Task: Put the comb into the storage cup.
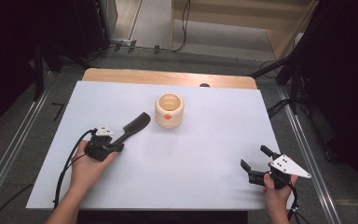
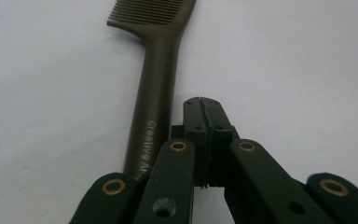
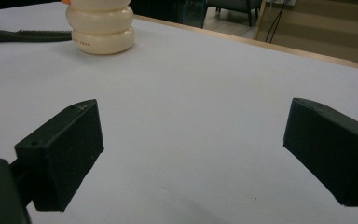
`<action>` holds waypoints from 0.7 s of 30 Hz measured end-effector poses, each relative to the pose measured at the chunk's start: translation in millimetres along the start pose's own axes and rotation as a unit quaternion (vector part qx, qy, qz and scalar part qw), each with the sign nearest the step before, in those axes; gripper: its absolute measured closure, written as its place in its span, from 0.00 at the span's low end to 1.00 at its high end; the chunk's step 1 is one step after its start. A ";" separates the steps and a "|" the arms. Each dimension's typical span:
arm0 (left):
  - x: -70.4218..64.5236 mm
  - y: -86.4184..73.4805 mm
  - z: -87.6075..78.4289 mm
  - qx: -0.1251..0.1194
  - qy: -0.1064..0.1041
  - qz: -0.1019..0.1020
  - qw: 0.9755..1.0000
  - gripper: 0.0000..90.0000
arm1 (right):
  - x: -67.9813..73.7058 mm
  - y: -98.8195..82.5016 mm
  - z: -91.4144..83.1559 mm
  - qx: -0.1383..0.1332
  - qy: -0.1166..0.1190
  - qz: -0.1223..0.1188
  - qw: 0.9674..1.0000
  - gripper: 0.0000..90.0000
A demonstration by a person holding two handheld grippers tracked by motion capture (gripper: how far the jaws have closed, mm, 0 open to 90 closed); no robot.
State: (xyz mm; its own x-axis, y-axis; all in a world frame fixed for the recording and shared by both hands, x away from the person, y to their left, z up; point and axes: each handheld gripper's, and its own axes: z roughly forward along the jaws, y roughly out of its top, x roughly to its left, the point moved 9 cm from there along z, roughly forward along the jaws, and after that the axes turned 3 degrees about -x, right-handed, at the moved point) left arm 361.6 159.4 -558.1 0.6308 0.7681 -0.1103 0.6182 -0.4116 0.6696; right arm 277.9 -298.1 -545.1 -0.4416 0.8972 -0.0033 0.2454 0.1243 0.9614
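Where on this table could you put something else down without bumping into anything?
Free: the wide middle between the cup and the right gripper, the far-right corner, and the far-left corner beyond the comb. Crowded: the near-left, where the shut left gripper sits beside the comb's handle.

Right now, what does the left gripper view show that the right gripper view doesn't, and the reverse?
Left gripper view: the left gripper with its jaws shut together, beside the comb's handle, which bears pale lettering. Right gripper view: the right gripper with jaws wide apart and nothing between them, and the cream ribbed cup. Both: the dark comb and the white table surface.
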 end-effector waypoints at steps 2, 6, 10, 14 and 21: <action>-1.7 4.2 -4.0 -0.006 -0.008 0.003 1.000 0.93 | 0.0 0.0 -0.1 0.000 0.000 0.000 1.000 0.03; -4.6 15.4 -13.4 -0.014 -0.009 0.021 1.000 0.71 | -0.6 0.1 -0.4 -0.001 0.000 0.001 1.000 0.03; -4.5 24.9 -19.1 -0.019 -0.012 0.021 1.000 0.53 | -0.2 0.2 -0.2 -0.001 0.001 0.000 1.000 0.03; 1.4 30.5 -17.6 0.000 -0.005 0.023 1.000 0.21 | -0.5 0.2 -0.5 -0.002 0.000 0.001 1.000 0.03; 14.7 27.5 -5.1 0.052 0.002 0.012 0.999 0.02 | -0.2 0.1 -0.1 -0.001 0.001 0.000 1.000 0.03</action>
State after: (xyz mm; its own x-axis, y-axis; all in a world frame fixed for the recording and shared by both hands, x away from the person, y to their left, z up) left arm 385.5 161.9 -537.6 0.6442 0.7594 -0.0915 0.6479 -0.4782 0.5929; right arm 277.9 -298.2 -544.9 -0.4434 0.8963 -0.0031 0.2428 0.1234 0.9622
